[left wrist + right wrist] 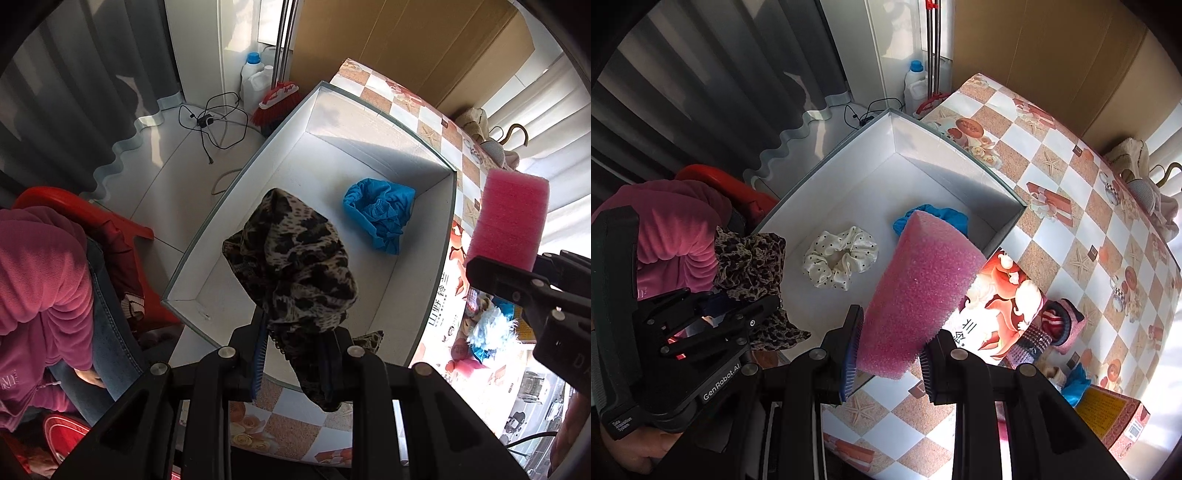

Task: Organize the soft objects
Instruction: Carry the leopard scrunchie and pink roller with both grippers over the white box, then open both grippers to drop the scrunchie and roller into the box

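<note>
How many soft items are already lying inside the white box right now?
2: a blue cloth near the box's far right corner, and a white dotted scrunchie mid-floor. The held leopard scrunchie and pink sponge may hide others.

Layout around the open white cardboard box (960,162)

Inside it lie the crumpled blue cloth (380,214) and cream dotted satin scrunchie (840,260); right of it, the red floral carton (1004,295).
</note>
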Available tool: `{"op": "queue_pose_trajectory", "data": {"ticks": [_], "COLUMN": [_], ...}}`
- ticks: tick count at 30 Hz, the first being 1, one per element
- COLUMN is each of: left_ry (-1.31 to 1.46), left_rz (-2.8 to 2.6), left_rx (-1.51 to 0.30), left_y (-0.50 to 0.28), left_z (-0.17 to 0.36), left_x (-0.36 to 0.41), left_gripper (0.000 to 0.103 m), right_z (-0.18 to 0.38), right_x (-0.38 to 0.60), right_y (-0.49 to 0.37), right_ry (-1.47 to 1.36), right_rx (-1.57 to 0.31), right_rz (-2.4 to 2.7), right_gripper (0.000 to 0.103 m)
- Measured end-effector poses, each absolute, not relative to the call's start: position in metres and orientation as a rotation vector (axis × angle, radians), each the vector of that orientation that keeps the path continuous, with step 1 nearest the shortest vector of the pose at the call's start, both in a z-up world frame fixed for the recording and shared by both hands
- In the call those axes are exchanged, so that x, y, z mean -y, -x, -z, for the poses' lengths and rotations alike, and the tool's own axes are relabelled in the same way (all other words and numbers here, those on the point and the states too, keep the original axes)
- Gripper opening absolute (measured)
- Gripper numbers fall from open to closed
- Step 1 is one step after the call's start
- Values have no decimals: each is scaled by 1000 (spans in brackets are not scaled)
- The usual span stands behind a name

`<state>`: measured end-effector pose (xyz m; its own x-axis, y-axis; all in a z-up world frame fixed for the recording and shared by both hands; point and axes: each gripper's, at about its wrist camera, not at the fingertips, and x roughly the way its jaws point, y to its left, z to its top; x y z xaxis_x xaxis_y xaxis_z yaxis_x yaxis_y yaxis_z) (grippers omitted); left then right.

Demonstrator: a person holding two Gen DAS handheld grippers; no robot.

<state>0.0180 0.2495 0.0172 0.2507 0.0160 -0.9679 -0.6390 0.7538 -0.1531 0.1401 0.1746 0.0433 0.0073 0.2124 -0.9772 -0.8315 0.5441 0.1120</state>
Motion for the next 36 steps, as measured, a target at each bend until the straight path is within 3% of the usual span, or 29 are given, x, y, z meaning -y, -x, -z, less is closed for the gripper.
{"op": "queue_pose_trajectory", "data": {"ticks": [28, 32, 33, 35, 36], "left_ry": [641, 677, 674, 671, 667], "left_rz": [-426, -399, -397, -387, -383], "left_rx": [-1310, -1306, -1299, -1285, -1278], "left_y": [-35, -33, -33, -34, -34], "left_z": [12, 14, 12, 8, 6], "left_x": [-270, -271, -270, -268, -267], "left_gripper": [28, 54, 64, 73, 74], "right_z": [-20, -21, -21, -24, -27], "right_x": [-237, -236, -235, -231, -228], "right_y": [-160, -161, -163, -167, -169], "right_ry": [698, 672, 655, 609, 596], "right_rx": [-1367, -1383, -1396, -1401, -1386], "right_rz": [-877, -871, -867, -852, -845], "right_gripper": [30, 32, 46, 66, 66]}}
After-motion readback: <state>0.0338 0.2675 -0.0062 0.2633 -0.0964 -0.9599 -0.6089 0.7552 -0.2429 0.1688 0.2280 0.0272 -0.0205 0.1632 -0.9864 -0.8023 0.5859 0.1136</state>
